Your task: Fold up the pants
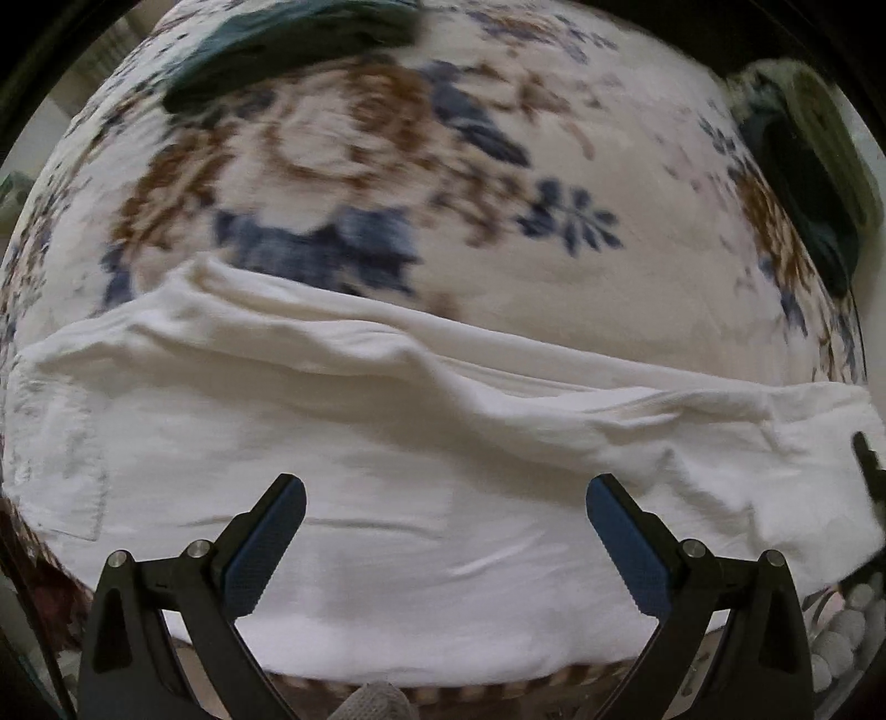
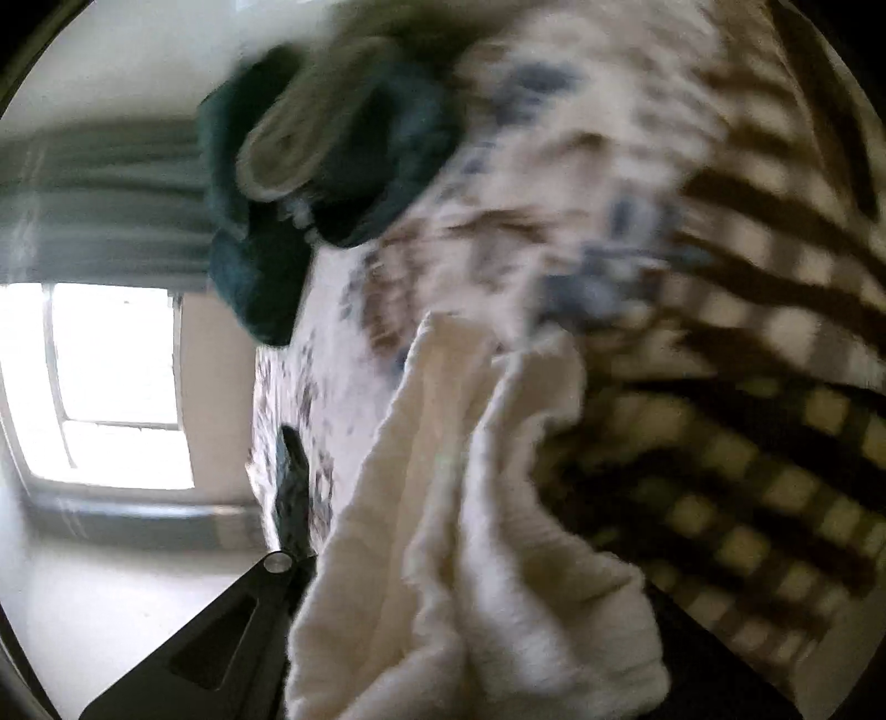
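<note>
White pants (image 1: 387, 471) lie spread flat across a floral bedspread (image 1: 443, 166), with a raised fold along their far edge. My left gripper (image 1: 446, 487) hangs over them pointing straight down, open, its blue pads (image 1: 266, 548) wide apart with nothing between them. In the right wrist view a bunched end of the white pants (image 2: 443, 498) rises from my right gripper (image 2: 476, 637), which is shut on it. The cloth hides both right fingers; only the black frame at the left shows. A dark piece at the left wrist view's right edge rests on the pants.
Dark green garments lie at the bed's far left (image 1: 288, 44) and far right (image 1: 803, 183), also blurred in the right wrist view (image 2: 277, 221). A brown checked blanket (image 2: 747, 443) lies beside the pants. A bright window (image 2: 111, 387) and curtain stand beyond the bed.
</note>
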Tool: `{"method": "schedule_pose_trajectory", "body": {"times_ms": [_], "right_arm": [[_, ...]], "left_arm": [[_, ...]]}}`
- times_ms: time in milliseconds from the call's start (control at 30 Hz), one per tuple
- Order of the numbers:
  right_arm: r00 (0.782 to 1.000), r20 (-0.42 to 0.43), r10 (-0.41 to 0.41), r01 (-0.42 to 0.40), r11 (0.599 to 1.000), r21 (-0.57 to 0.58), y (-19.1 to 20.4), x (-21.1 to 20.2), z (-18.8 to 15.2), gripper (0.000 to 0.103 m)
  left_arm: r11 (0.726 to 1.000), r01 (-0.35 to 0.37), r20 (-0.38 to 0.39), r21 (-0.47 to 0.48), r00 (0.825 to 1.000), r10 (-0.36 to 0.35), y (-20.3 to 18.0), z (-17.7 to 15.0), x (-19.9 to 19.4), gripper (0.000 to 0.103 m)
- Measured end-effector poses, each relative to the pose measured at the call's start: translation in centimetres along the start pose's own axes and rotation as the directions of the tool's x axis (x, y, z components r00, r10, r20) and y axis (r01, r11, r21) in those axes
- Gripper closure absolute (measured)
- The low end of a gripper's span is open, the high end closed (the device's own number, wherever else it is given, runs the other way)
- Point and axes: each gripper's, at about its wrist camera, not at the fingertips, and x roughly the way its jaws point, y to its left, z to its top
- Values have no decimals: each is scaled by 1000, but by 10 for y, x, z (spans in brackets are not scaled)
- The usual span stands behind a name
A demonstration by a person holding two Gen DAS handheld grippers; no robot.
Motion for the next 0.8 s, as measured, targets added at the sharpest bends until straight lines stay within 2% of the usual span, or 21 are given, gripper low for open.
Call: {"method": "schedule_pose_trajectory", "body": {"times_ms": [133,233,333,467,533,633,733,767,800], "right_arm": [[999,10,-49,51,985,-167,66,-10,-43,99],[996,1,-91,88,956,-281,112,-1,-94,99],[991,-26,-129,109,918,-381,152,26,-153,99],[978,-87,-190,116,839,-531,191,84,-251,99],[966,-119,-229,114,791,-601,204,116,-300,99],[942,-149,-302,109,691,-714,211,163,-375,99],[900,-164,-404,103,563,-820,209,203,-444,99],[890,-163,-425,100,534,-840,209,210,-457,98],[870,-159,-466,104,489,-866,205,219,-474,96]], "left_arm": [[999,-4,10,-48,1000,4,53,18,-33,0],[995,-10,18,-99,1000,12,111,16,-61,0],[986,-17,17,-167,1000,20,165,8,-76,0],[973,-53,31,-226,998,61,231,4,-88,0],[963,-80,35,-259,995,92,265,0,-91,0],[940,-116,23,-321,991,130,317,-6,-88,0],[922,-125,21,-367,989,143,351,-11,-88,0],[919,-126,23,-373,989,145,357,-12,-88,0],[917,-125,26,-378,989,145,362,-13,-88,0]]}}
